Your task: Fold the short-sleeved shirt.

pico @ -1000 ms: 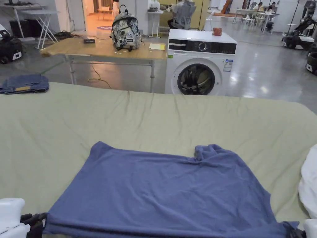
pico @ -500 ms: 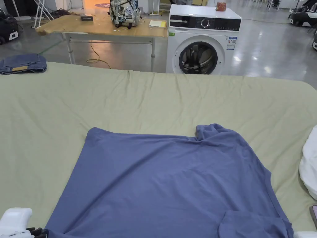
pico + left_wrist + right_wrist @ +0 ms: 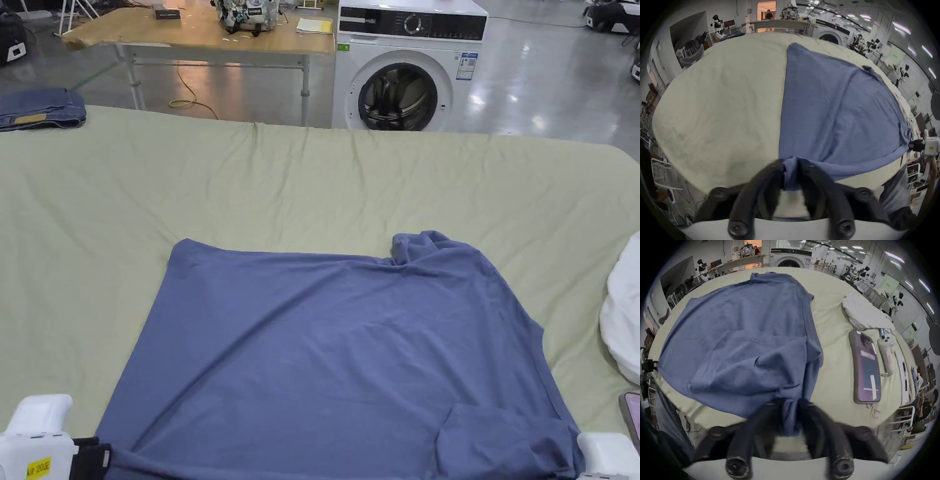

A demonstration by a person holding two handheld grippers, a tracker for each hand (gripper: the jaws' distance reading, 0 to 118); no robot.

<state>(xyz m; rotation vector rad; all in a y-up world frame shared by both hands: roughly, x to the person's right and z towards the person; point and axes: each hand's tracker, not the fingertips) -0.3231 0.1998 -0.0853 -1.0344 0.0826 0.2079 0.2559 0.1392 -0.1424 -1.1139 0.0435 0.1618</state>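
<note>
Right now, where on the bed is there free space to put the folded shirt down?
Free: the wide green sheet beyond the blue shirt, up to the far edge, and the strip left of the shirt, below the folded jeans. Crowded: the right side, where a white bundle, a phone and a controller lie close together.

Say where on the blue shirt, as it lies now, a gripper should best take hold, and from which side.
Grip the blue shirt at its two near corners, coming from the near edge: the cloth lies flat, its edge reachable. The left gripper and right gripper already pinch there.
</note>
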